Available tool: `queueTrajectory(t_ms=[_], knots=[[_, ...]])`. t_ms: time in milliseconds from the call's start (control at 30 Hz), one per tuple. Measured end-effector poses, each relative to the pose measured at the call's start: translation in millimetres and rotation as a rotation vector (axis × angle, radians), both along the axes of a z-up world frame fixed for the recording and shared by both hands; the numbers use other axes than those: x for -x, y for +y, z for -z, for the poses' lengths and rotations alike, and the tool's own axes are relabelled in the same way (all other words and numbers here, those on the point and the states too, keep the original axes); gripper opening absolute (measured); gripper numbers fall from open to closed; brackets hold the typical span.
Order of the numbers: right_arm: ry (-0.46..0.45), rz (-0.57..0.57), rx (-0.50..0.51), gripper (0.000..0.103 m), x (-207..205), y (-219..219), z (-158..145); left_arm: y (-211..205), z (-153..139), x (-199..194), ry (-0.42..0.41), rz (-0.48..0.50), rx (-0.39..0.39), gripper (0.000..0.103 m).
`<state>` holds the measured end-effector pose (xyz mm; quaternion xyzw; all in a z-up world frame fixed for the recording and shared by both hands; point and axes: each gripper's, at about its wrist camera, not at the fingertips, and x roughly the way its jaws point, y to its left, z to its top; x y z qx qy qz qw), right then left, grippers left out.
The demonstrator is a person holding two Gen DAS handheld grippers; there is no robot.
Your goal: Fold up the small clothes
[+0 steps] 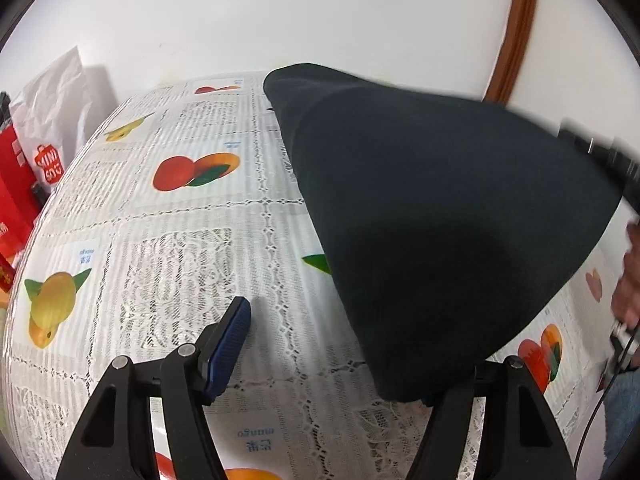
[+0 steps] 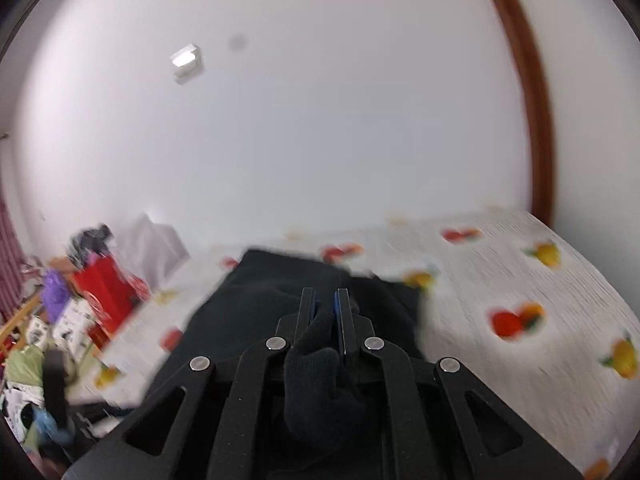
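Observation:
A black garment (image 1: pixel 432 216) is lifted above the fruit-print tablecloth (image 1: pixel 168 240) and drapes over the right finger of my left gripper (image 1: pixel 340 344), hiding it. The left finger (image 1: pixel 232 340) with its blue pad shows free and far from the right one, so the jaws stand wide open. In the right wrist view my right gripper (image 2: pixel 325 312) is shut on a bunched fold of the same black garment (image 2: pixel 280 304), which hangs down from the fingers toward the table. This view is motion-blurred.
A white Miniso bag (image 1: pixel 52 128) and red boxes (image 1: pixel 12 184) stand at the table's left edge. A clutter of red, purple and green items (image 2: pixel 80 300) lies at left. A brown door frame (image 2: pixel 532 120) and white wall are behind. A hand (image 1: pixel 628 280) shows at right.

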<state>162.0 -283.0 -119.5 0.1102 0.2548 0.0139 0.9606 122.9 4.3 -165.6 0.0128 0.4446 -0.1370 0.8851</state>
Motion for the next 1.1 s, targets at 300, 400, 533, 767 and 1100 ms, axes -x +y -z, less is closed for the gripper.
queueTrajectory(t_ms=[300, 400, 533, 767, 1100], knots=[[0.204, 0.009, -0.128, 0.027, -6, -26, 50, -10, -7, 8, -0.011, 0.069, 0.062, 0.067], [0.221, -0.008, -0.157, 0.031, -14, -27, 50, -23, -3, 1, -0.028, 0.082, 0.007, 0.067], [0.262, -0.046, -0.175, 0.041, -34, -24, 56, -29, 2, -8, 0.008, 0.065, 0.015, 0.072], [0.306, -0.073, -0.202, 0.036, -57, -19, 60, -29, 9, -14, 0.007, 0.055, -0.001, 0.080], [0.144, -0.071, -0.169, 0.003, -28, -50, 27, -29, 9, -7, -0.003, 0.042, -0.014, 0.080]])
